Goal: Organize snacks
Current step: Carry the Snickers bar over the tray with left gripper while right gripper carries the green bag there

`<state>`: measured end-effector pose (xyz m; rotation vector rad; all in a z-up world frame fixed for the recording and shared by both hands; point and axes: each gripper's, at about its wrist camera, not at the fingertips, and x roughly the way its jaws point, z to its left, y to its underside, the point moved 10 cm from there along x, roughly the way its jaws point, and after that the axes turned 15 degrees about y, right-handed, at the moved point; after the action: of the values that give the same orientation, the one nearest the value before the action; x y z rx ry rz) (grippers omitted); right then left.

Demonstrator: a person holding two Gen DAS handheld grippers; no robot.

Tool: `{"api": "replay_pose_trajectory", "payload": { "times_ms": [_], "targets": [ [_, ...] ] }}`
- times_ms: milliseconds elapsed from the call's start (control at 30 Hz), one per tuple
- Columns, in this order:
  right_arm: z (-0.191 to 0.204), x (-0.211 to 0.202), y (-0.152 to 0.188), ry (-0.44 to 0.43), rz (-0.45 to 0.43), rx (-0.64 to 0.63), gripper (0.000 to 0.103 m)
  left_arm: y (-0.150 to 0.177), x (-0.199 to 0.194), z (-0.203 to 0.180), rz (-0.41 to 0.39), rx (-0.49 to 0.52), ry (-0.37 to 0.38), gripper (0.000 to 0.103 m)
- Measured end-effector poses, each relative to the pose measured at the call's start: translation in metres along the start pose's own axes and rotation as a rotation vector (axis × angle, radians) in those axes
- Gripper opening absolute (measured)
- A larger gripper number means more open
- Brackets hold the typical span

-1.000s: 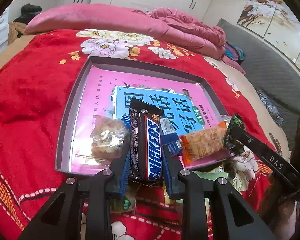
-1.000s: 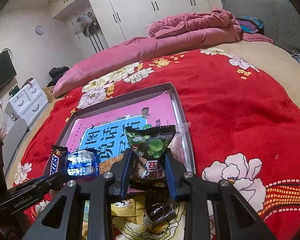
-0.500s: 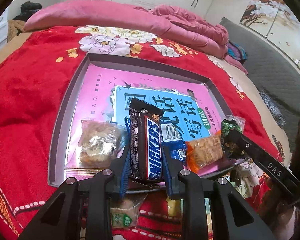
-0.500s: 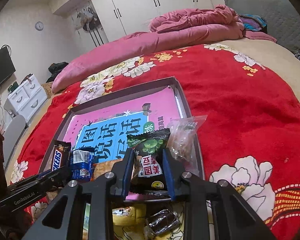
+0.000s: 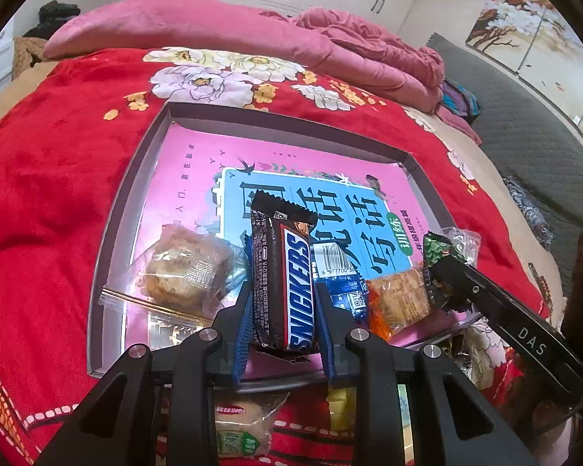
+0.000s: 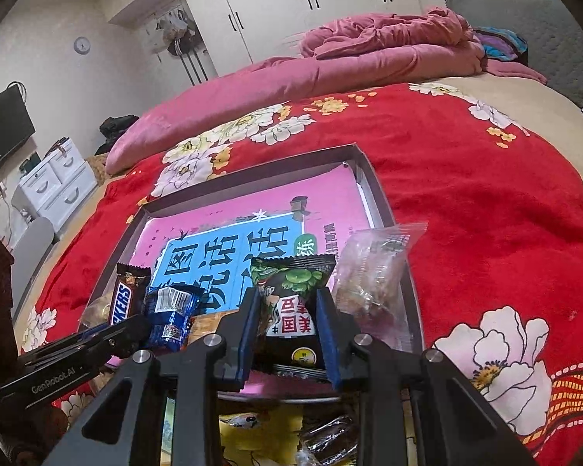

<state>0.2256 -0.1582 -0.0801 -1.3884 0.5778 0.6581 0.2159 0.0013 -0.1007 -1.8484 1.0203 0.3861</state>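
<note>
My left gripper (image 5: pixel 283 306) is shut on a Snickers bar (image 5: pixel 285 275), held upright over the near edge of the grey tray (image 5: pixel 116 209). My right gripper (image 6: pixel 289 310) is shut on a black and green snack packet (image 6: pixel 293 299) over the tray's near right part (image 6: pixel 373 190). In the tray lie a clear-wrapped pastry (image 5: pixel 182 268), a blue packet (image 5: pixel 342 287), an orange cracker pack (image 5: pixel 396 299) and a clear bag (image 6: pixel 373 275). The Snickers bar (image 6: pixel 122 299) and left gripper (image 6: pixel 109 334) show in the right wrist view; the right gripper (image 5: pixel 443 268) shows in the left wrist view.
The tray lies on a red floral blanket (image 5: pixel 39 178) over a bed. More loose snacks lie on the blanket under my grippers (image 5: pixel 237 423) (image 6: pixel 252 431). A pink rolled duvet (image 5: pixel 198 27) lies at the far end. A pink and blue book cover (image 5: pixel 299 194) lines the tray.
Both grippers have moved forward over the tray's near edge with their snacks still held. The right gripper's packet has come beside the clear bag.
</note>
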Motion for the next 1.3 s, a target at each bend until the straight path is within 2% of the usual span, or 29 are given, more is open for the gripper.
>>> {"api": "replay_pose_trajectory", "payload": {
  "times_ms": [267,867,1300],
  "targets": [
    [0.011,-0.003,0.001,-0.028,-0.007,-0.039,0.030,-0.002,0.000,0.002,-0.008,-0.007,-0.006,0.030],
    [-0.003,-0.005,-0.004,0.032,-0.029,-0.028,0.030,-0.011,-0.004,0.016,-0.042,-0.024,-0.042,0.030],
    [-0.008,-0.005,-0.005,0.056,-0.034,-0.029,0.030,-0.012,-0.007,0.021,-0.053,-0.045,-0.039,0.030]
  ]
}}
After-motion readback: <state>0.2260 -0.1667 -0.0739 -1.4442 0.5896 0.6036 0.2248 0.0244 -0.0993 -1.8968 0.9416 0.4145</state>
